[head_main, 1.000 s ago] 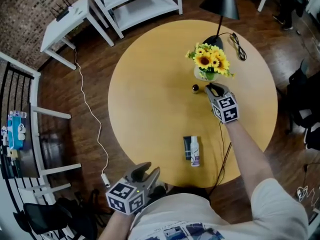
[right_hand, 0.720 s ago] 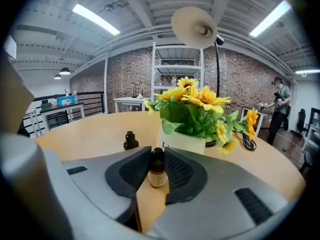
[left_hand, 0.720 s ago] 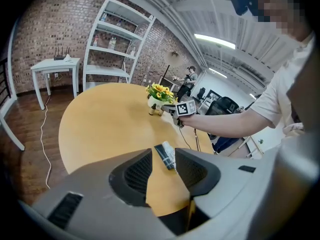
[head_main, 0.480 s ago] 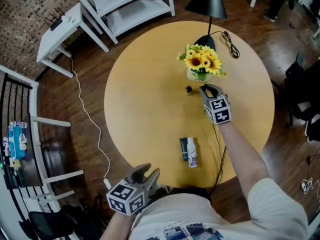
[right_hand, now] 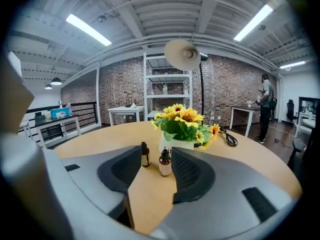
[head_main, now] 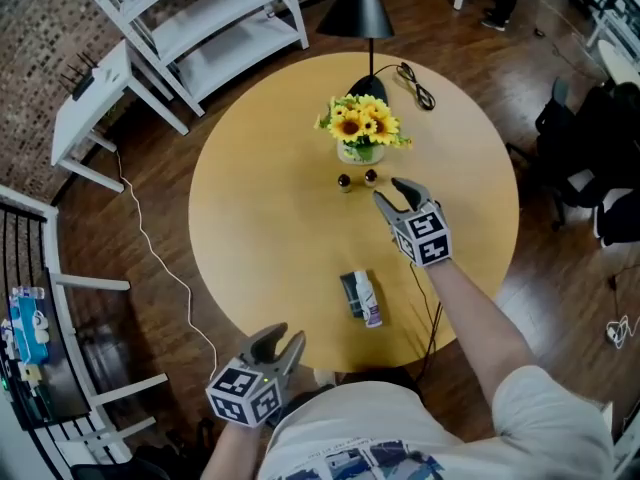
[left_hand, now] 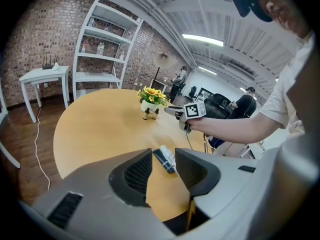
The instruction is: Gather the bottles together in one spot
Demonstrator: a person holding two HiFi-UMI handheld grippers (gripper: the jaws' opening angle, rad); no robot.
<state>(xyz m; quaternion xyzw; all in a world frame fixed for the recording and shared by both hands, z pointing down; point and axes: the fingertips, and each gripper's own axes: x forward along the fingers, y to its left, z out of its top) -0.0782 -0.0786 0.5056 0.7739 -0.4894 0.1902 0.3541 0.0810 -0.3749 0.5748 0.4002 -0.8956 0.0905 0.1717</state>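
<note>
Two small brown bottles (head_main: 344,182) stand upright just in front of the flower vase (head_main: 360,153), close but apart. They look like glass: light, slick, tippy, so pinch the body, not the thin cap. A dark tube (head_main: 350,294) and a white bottle (head_main: 368,298) lie side by side well away from the vase, near the desk (head_main: 260,198) edge. The right tongs (head_main: 389,190) have just been spreading, nothing between them. The left tongs (head_main: 279,336) are part open and empty
</note>
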